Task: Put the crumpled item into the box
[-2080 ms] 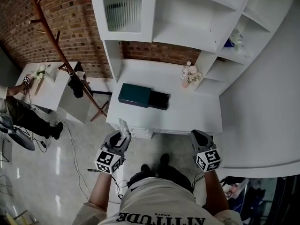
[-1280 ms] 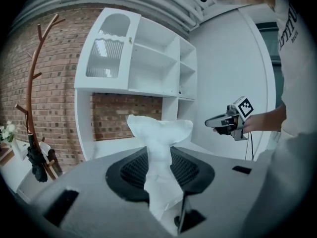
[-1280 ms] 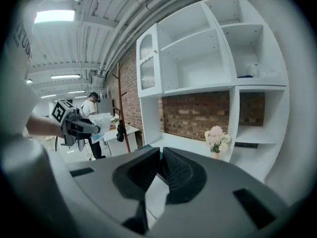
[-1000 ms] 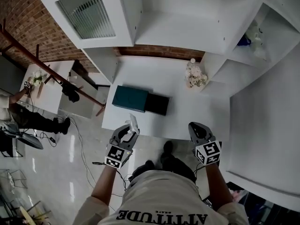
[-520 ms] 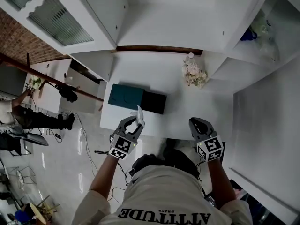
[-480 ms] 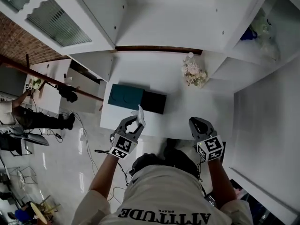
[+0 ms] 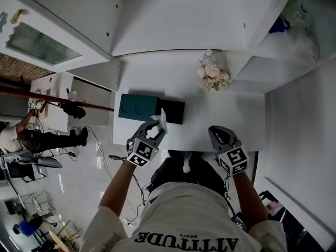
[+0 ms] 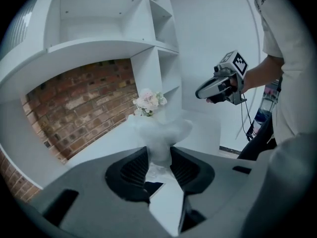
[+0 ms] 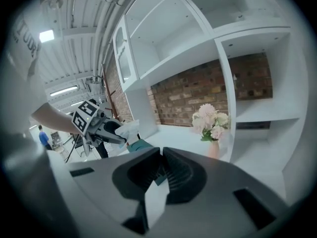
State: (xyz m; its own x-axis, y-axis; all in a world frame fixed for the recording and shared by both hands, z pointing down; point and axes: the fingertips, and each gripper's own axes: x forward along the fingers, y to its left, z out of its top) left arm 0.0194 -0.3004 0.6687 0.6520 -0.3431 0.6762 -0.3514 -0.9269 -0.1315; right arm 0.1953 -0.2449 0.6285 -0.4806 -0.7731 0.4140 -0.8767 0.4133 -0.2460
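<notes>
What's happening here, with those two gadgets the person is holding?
A person stands at a white desk with a hand-held gripper in each hand. The left gripper is clamped on a crumpled white item, holding it close to the dark box on the desk. The item is not yet in the box. The right gripper hangs near the desk's front edge, jaws together and empty.

This looks like a mock home study set up inside a larger work hall. A white desk is built into white shelving against a brick wall. A vase of flowers stands at the desk's back and a wooden coat rack to its left. Beyond that are another person, floor cables and ceiling strip lights.
</notes>
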